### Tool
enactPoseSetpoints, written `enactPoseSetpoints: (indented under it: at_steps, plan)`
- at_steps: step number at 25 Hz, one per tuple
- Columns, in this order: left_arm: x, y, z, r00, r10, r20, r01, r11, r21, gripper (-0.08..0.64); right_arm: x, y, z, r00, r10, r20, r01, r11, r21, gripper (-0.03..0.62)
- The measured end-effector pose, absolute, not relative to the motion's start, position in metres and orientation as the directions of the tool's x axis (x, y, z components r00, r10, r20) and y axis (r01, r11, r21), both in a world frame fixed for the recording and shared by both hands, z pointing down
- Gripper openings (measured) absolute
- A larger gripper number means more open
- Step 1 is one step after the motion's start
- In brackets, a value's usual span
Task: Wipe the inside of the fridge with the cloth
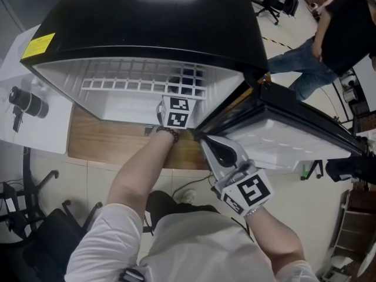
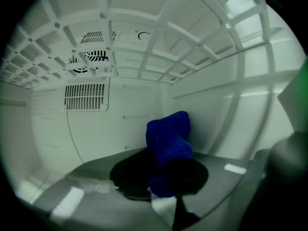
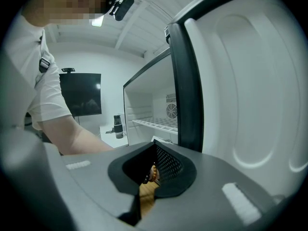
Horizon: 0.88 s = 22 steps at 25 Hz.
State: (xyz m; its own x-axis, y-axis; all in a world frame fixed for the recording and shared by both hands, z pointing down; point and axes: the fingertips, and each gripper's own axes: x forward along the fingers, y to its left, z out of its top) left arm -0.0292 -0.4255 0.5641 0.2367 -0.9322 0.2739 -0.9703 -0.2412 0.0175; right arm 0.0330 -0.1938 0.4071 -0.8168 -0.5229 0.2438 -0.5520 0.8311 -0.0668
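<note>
Operator: white short-sleeved shirt [image 1: 200,245], beaded bracelet [image 1: 168,132] on the left wrist.
Left hand-held gripper [image 2: 163,177] and right hand-held gripper [image 3: 151,174] had grey bodies and black mesh-textured pads; each bore a white cube [image 1: 251,191] with black square markers.

We see a work room, like a lab or an office. In the head view a small black fridge [image 1: 147,22] sits on a wooden desk [image 1: 106,141] over a pale tiled floor [image 1: 79,181]. Black chairs on wheels stand at the lower left [image 1: 41,234] and at the top right [image 1: 276,4]. A white desk [image 1: 44,128] at the left edge holds a small black thing [image 1: 26,103]. A person [image 1: 329,40] in jeans stands at the upper right, near striped tape [image 1: 282,43] on the floor. In the right gripper view a big dark screen [image 3: 80,94] shows against a white wall at the left, under a bright ceiling light [image 3: 97,20].
</note>
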Motion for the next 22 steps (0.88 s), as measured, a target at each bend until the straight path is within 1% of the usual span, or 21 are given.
enactPoseSetpoints:
  at_steps: [4,8,13,17,22]
  plan:
    - [-0.036,-0.406,0.555,0.217,-0.942,0.256,-0.975,-0.223,0.004,0.060,0.033,-0.186,0.403,-0.823,-0.515,0.239,-0.542,0.838,-0.060,0.002]
    - [-0.042,-0.380,0.552,0.204,-0.942,0.267,-0.977,-0.212,0.000,0.060,0.033,-0.177,0.399,-0.825,-0.512,0.238,-0.535,0.843,-0.043,0.002]
    - [-0.048,-0.346,0.547,0.203,-0.940,0.275,-0.977,-0.213,-0.009,0.061,0.037,-0.172,0.400,-0.808,-0.526,0.266,-0.547,0.837,-0.004,0.003]
    - [-0.049,-0.315,0.532,0.219,-0.939,0.265,-0.972,-0.235,-0.031,0.061,0.040,-0.171,0.403,-0.789,-0.537,0.298,-0.555,0.832,0.030,0.029]
    - [-0.042,-0.274,0.509,0.271,-0.929,0.250,-0.954,-0.294,-0.059,0.061,0.042,-0.172,0.411,-0.766,-0.540,0.349,-0.553,0.830,0.069,0.095]
